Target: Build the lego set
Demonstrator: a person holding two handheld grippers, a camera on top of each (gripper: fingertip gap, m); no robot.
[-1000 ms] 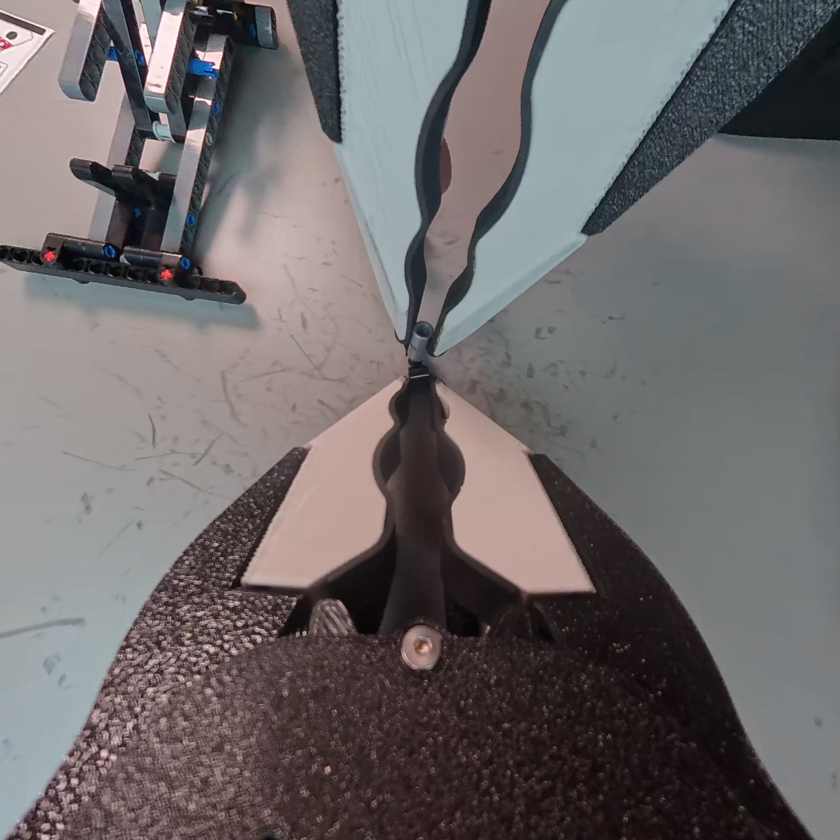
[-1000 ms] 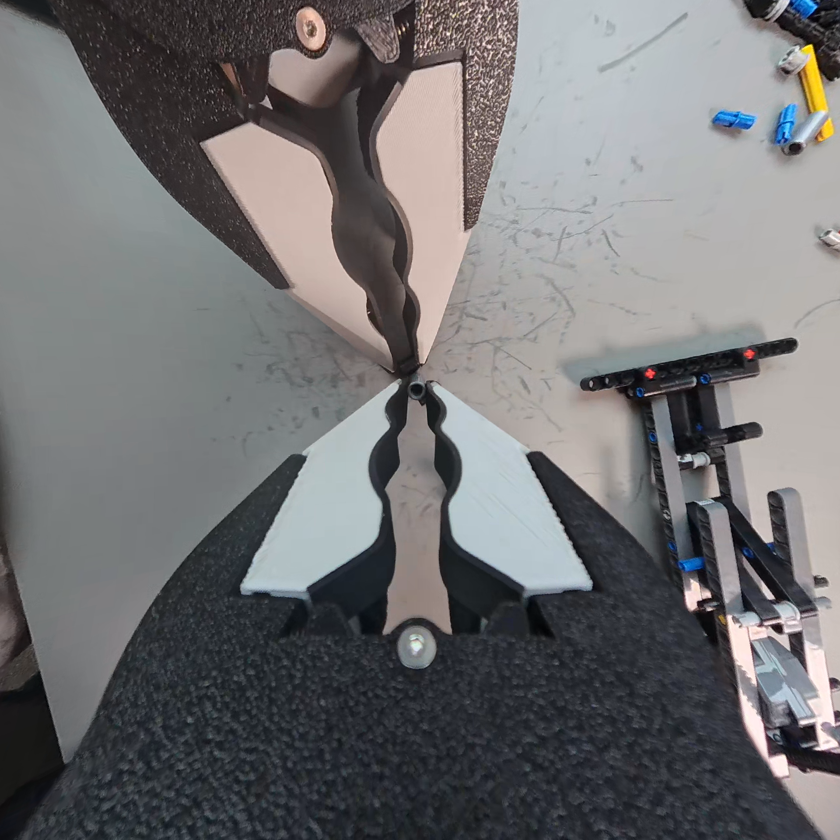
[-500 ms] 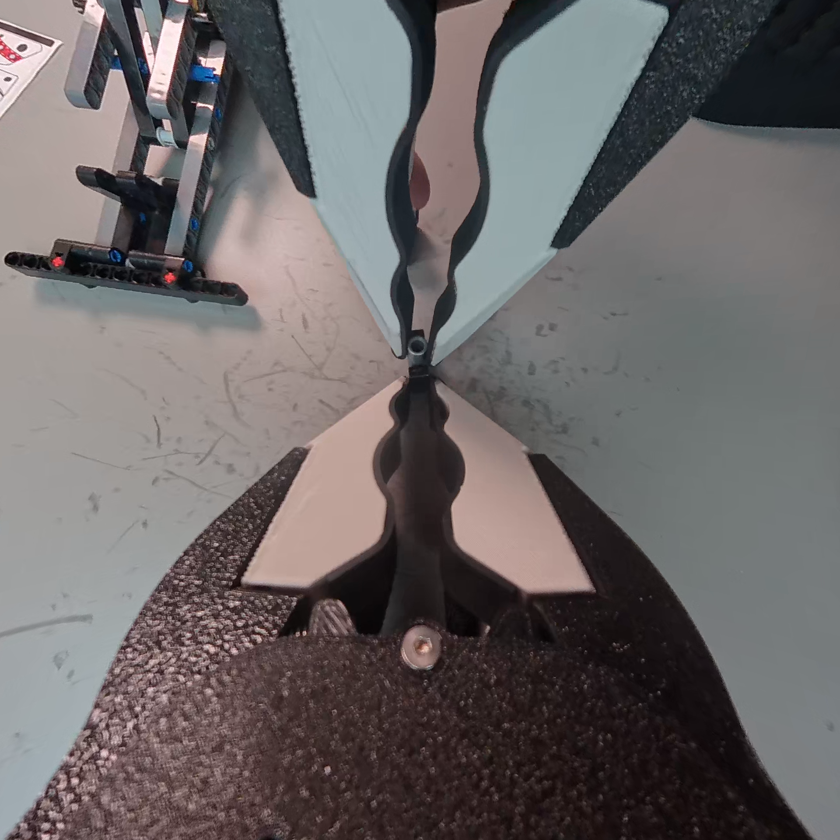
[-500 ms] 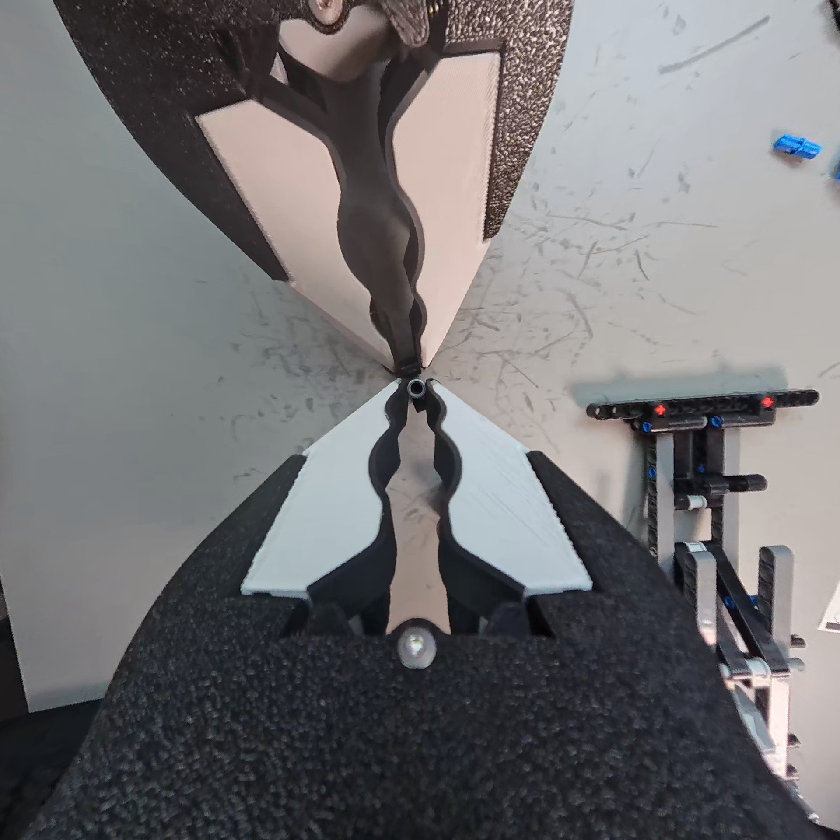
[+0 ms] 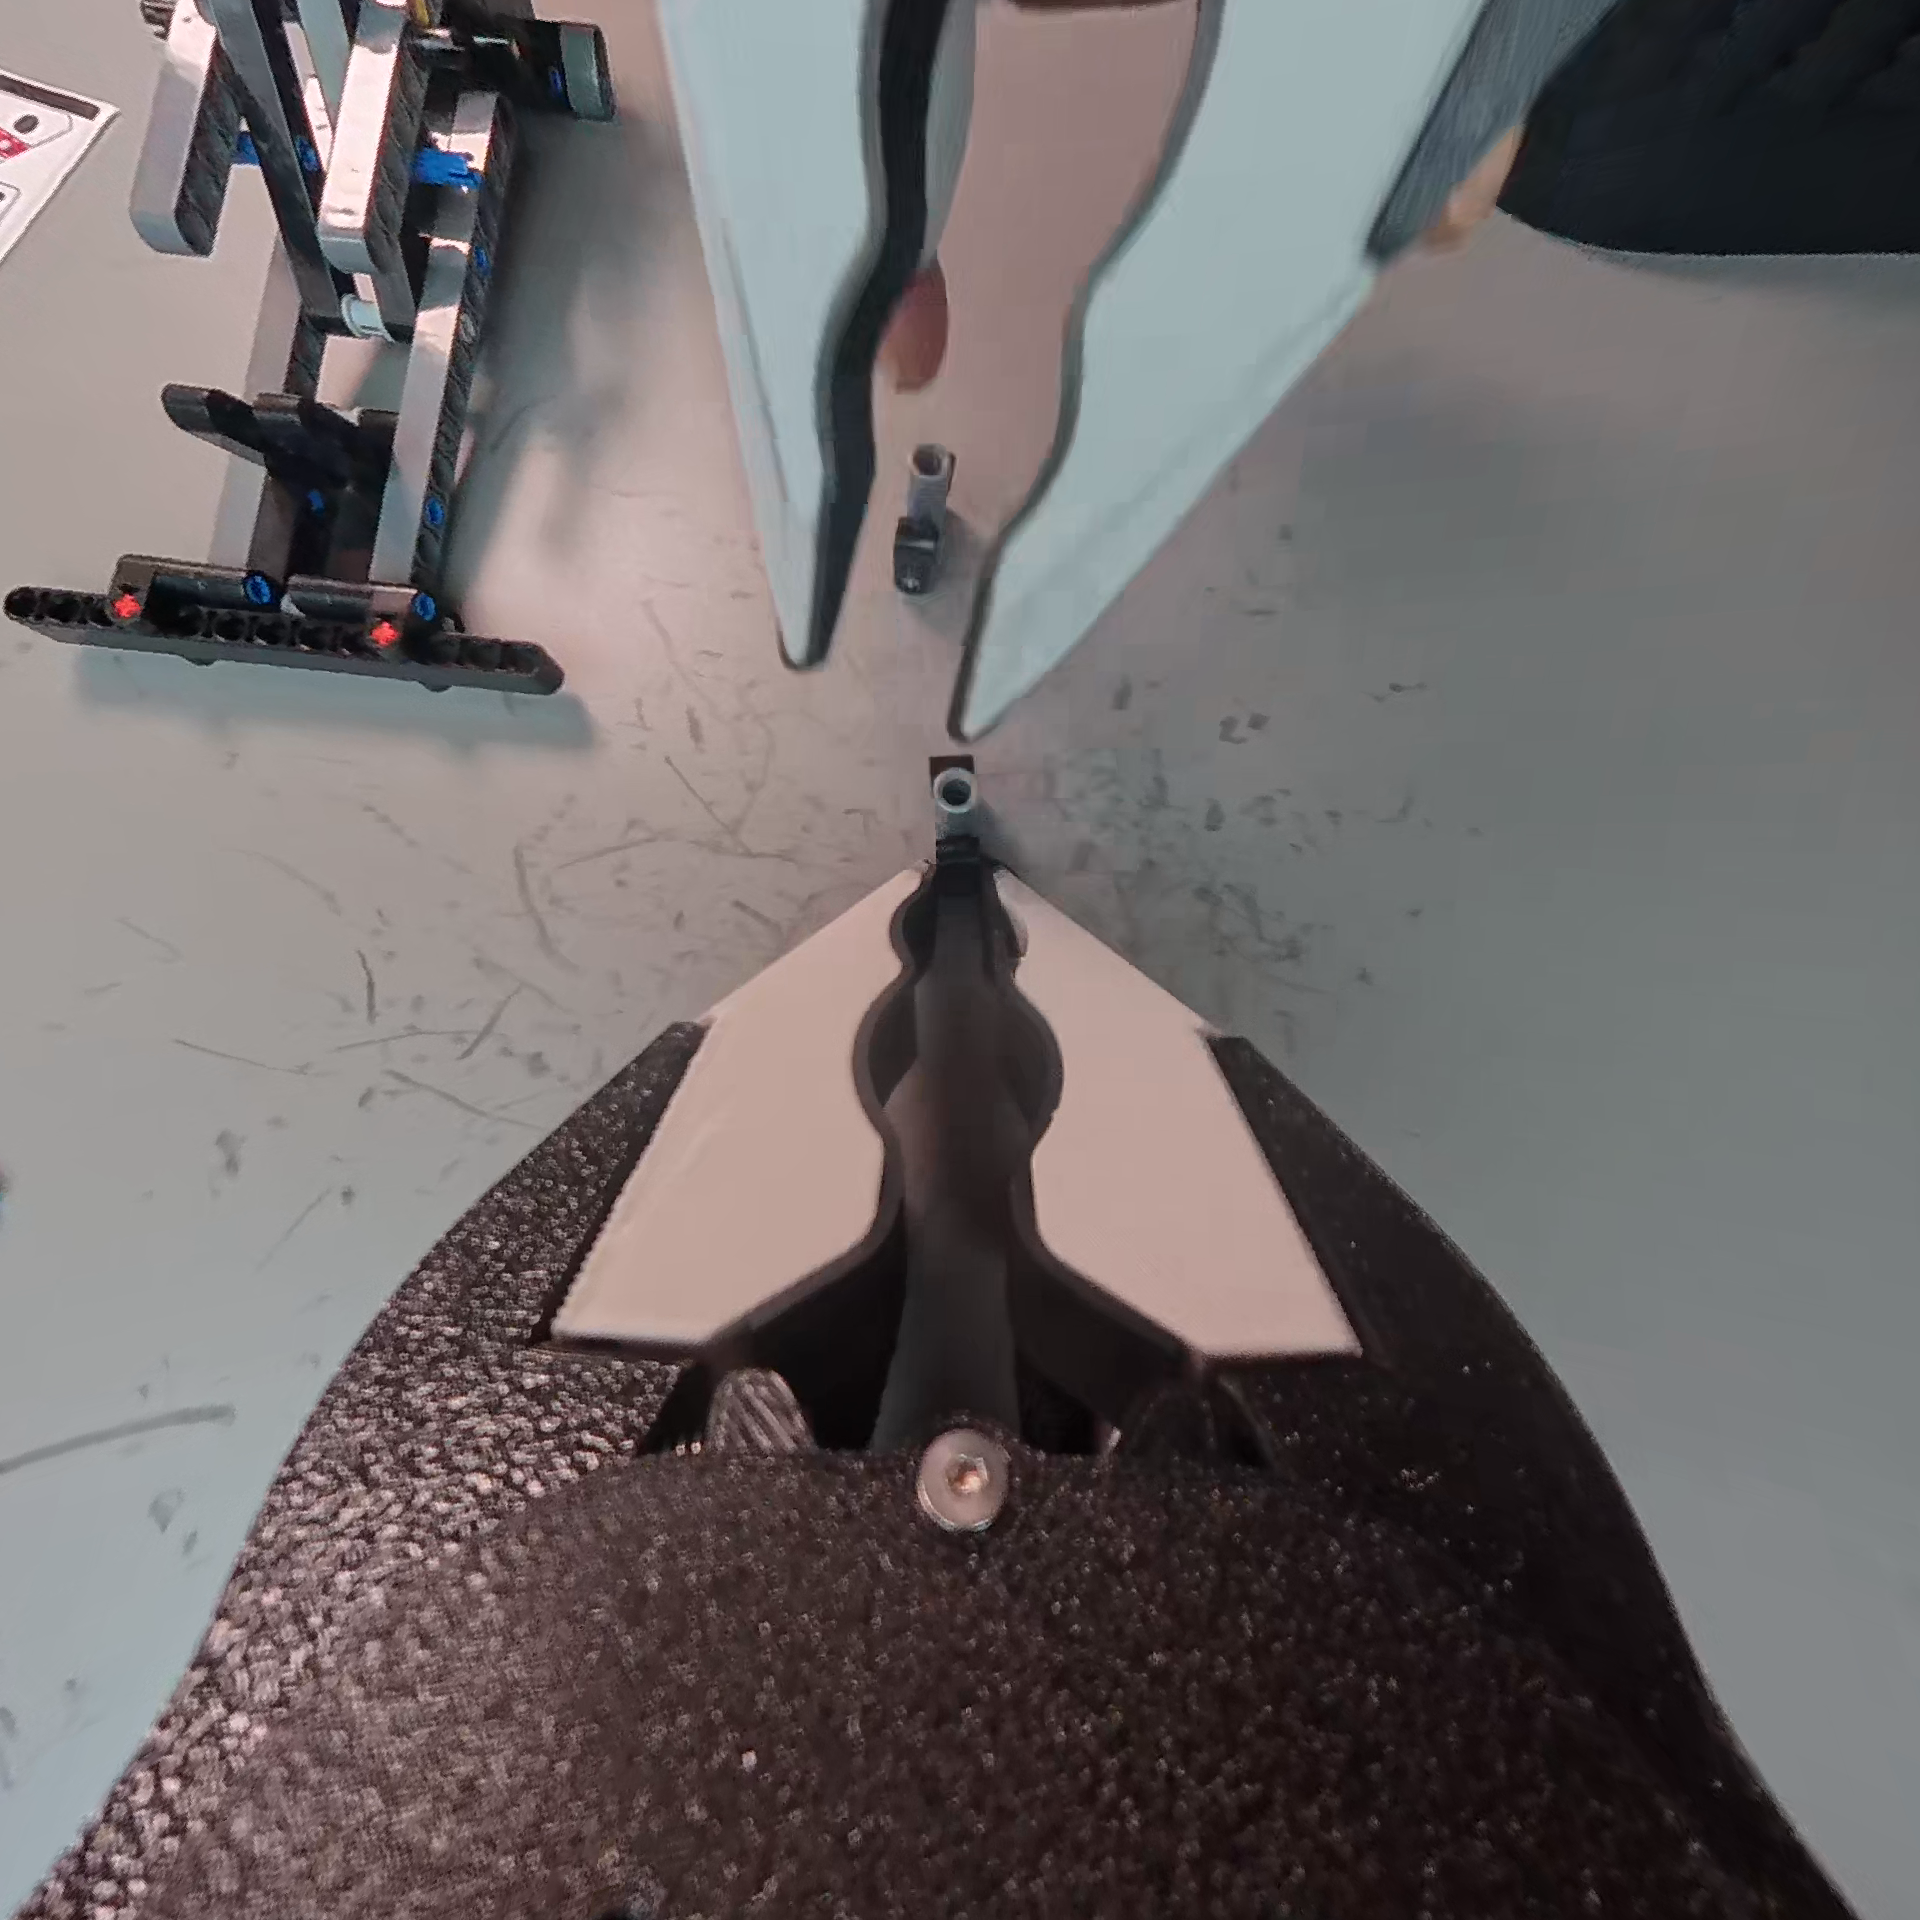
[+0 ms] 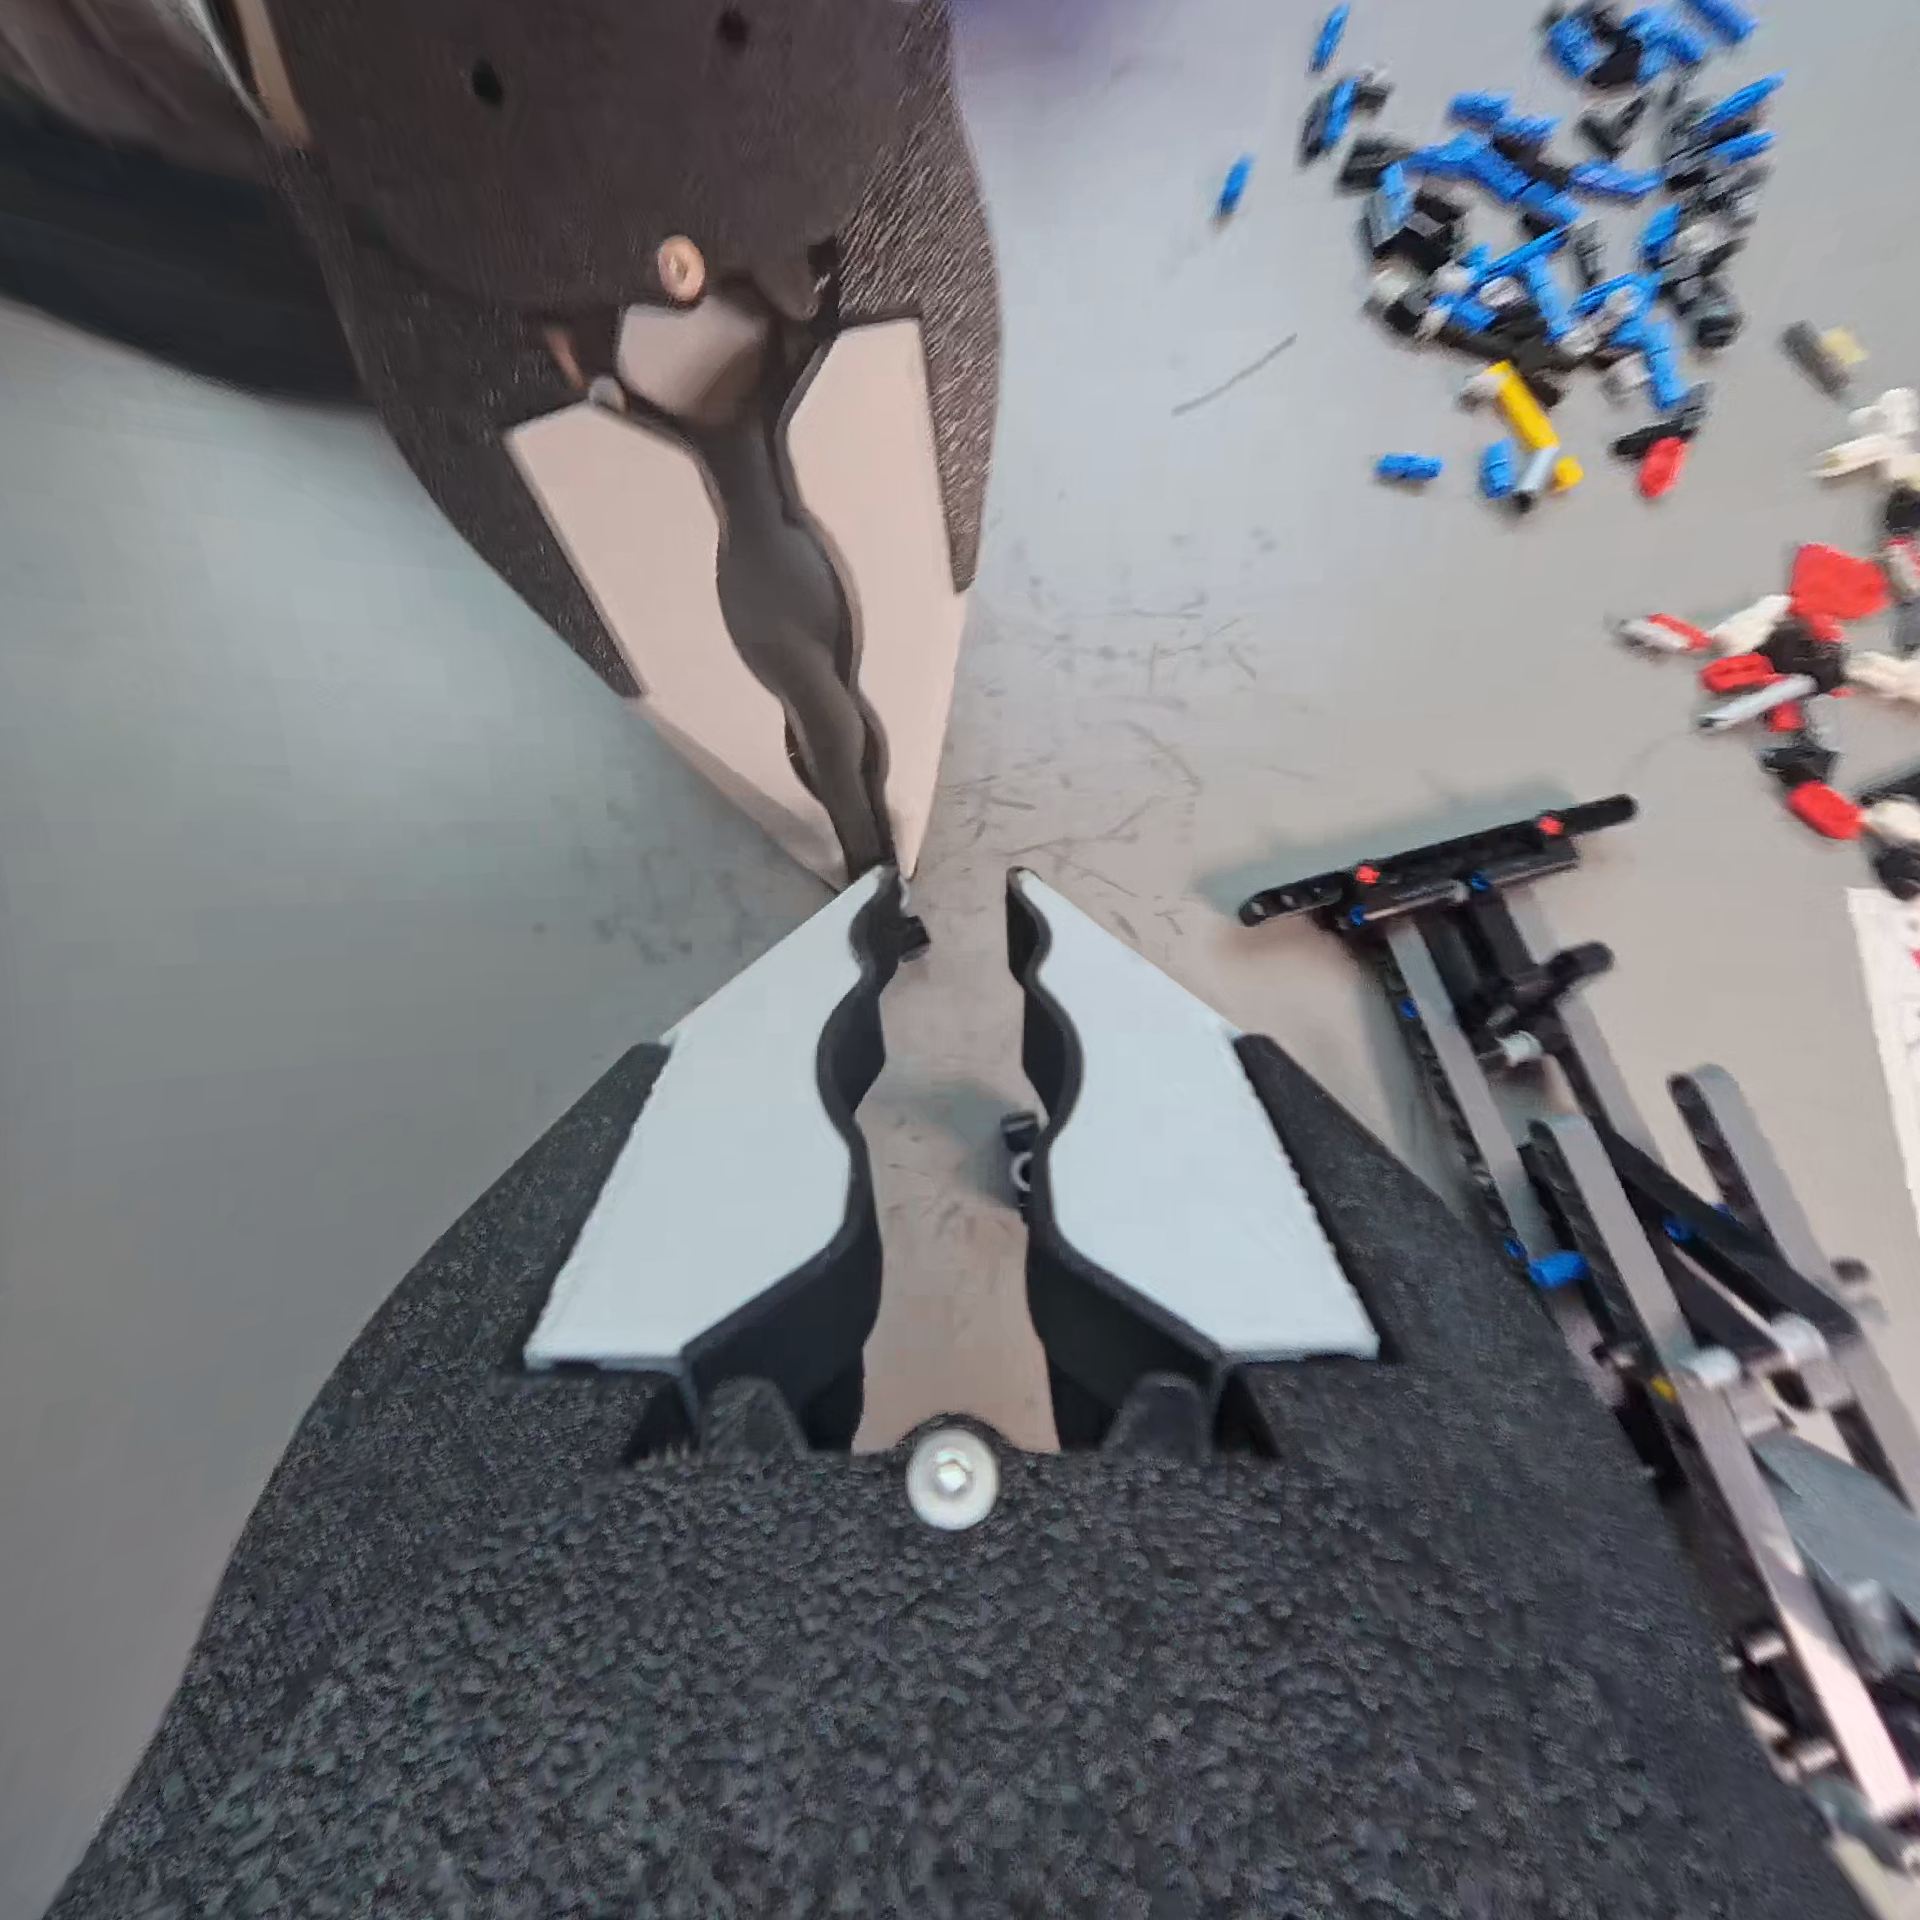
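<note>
Now left gripper [image 5: 954, 862] points forward over the grey table [image 5: 1558, 831], jaws pinched on a small grey pin [image 5: 954, 802] jutting from its tip. Right gripper [image 6: 956, 883] faces it tip to tip, jaws spread and empty; a second ago they clamped that pin. A second pin piece [image 5: 923, 511] lies on the table between its fingers. Partly built lego frame [image 5: 312, 436] rests far left.

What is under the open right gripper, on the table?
A small grey and black connector lies on the table between the right gripper's fingers. In the right wrist view one finger covers part of it.
</note>
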